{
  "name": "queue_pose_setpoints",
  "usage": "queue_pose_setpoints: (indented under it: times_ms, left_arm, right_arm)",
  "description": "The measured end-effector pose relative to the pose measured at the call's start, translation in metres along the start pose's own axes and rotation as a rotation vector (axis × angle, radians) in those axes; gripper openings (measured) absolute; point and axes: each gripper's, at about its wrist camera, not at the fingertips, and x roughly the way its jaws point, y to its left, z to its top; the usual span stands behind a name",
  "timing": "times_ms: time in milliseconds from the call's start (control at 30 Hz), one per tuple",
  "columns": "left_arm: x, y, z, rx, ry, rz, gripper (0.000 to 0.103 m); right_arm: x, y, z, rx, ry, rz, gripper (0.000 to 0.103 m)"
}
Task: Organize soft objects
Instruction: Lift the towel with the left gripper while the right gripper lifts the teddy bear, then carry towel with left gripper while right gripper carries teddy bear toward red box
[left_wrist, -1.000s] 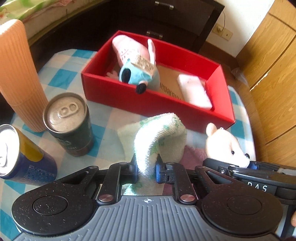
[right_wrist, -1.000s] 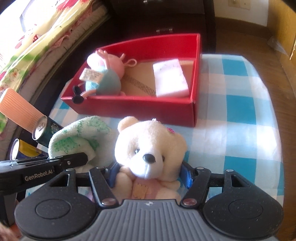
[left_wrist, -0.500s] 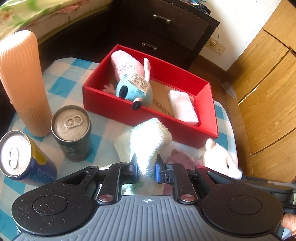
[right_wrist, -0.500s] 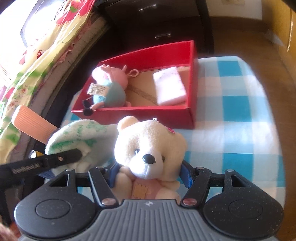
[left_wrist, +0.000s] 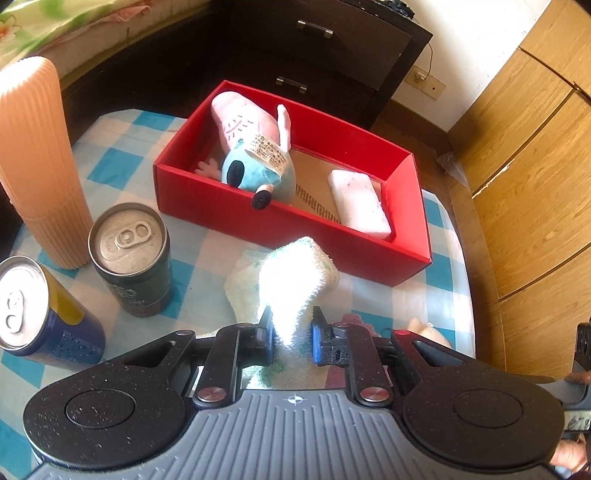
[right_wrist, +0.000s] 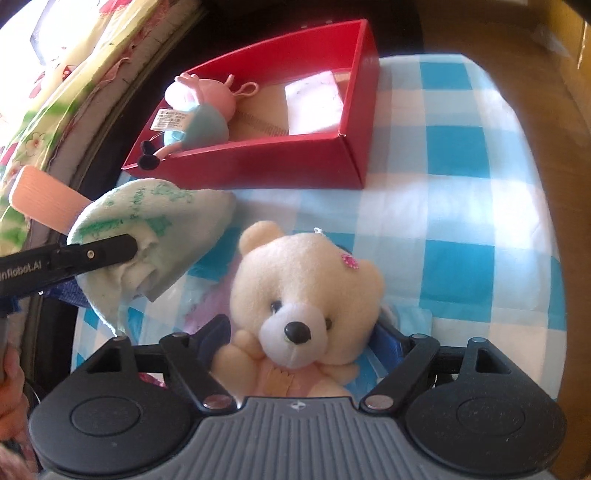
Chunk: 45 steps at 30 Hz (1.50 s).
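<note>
White terry cloth with green print filled the narrow gap of the left gripper (left_wrist: 291, 338): its jaws were pinched on a fold of the towel (left_wrist: 295, 280), which rose from the pads as a soft hump while its lower part lay on the checked tablecloth (right_wrist: 461, 177). A second before, the towel stood lower and closer to the box; now it was lifted a little, so I judged that it was on the way to the box. Just beside it, the right gripper (right_wrist: 299, 341) had just been opening its jaws, and the bear (right_wrist: 306, 295) was between them. Compared with half a second before, the pads stood away from the bear's sides and no longer pressed it, so the bear seemed to be released onto the cloth, short of the box, and probably needed a new grip. The bear lay with its face toward the camera, its head toward the box, and its long axis ran from the gripper to the box. Further away, the red box (left_wrist: 413, 251) already held a pink pig toy (left_wrist: 251, 147) and a pale sponge (left_wrist: 358, 203). The pig lay on the long axis of the box, with its feet at the near wall.
</note>
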Motion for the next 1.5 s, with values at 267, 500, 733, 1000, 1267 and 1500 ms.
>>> queue_pose_setpoints:
  times_ms: [267, 500, 733, 1000, 1267, 1500]
  left_arm:
    - [-0.002, -0.004, 0.000, 0.006, 0.000, -0.014, 0.018]
    - [-0.013, -0.003, 0.003, -0.007, -0.024, -0.032, 0.017]
    - [0.012, -0.014, -0.002, 0.060, 0.000, 0.044, 0.045]
    - [0.071, -0.011, 0.003, 0.084, 0.002, 0.188, 0.082]
    - [0.095, -0.014, -0.008, 0.129, 0.067, 0.262, 0.043]
    - [0.065, 0.003, -0.011, 0.063, 0.090, 0.160, 0.019]
  right_arm:
    - [-0.026, -0.002, -0.002, 0.011, -0.065, 0.029, 0.048]
    - [-0.051, -0.007, 0.000, 0.057, -0.117, 0.085, 0.048]
    - [-0.061, 0.002, 0.002, 0.055, -0.154, 0.101, 0.048]
    - [-0.050, 0.005, 0.002, 0.044, -0.131, 0.113, 0.048]
    - [-0.047, -0.003, 0.004, 0.061, -0.126, 0.109, 0.048]
    - [-0.062, 0.004, 0.004, 0.053, -0.174, 0.119, 0.048]
